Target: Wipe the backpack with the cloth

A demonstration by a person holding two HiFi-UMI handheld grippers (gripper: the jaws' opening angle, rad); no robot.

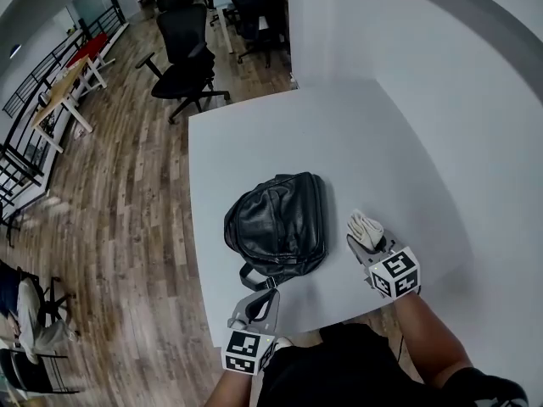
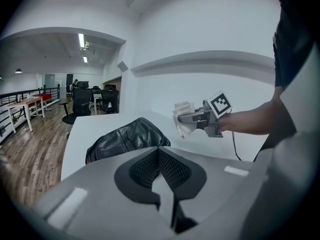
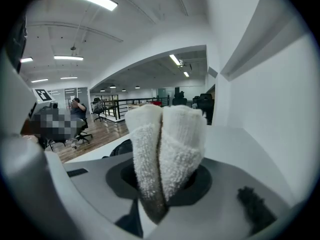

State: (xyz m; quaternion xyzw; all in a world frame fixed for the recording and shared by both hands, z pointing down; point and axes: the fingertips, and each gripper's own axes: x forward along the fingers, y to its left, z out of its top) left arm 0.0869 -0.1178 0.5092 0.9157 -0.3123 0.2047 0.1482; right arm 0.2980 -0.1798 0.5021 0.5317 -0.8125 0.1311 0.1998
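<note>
A black leather backpack (image 1: 276, 223) lies flat on the white table (image 1: 339, 142), its strap trailing toward the front edge. To its right, just above the tabletop, my right gripper (image 1: 371, 246) is shut on a folded white cloth (image 1: 365, 229). The right gripper view shows the cloth (image 3: 165, 149) standing up between the jaws, with the backpack (image 3: 122, 146) dark behind it. My left gripper (image 1: 257, 302) sits at the front edge by the strap, shut with nothing in it. In the left gripper view the backpack (image 2: 125, 139) lies ahead and the cloth (image 2: 184, 121) hangs from the right gripper (image 2: 192, 118).
A white wall (image 1: 475, 100) runs along the table's right side. Black office chairs (image 1: 187, 53) stand on the wooden floor (image 1: 127, 202) beyond the far left corner. A wooden desk (image 1: 64, 91) stands further left.
</note>
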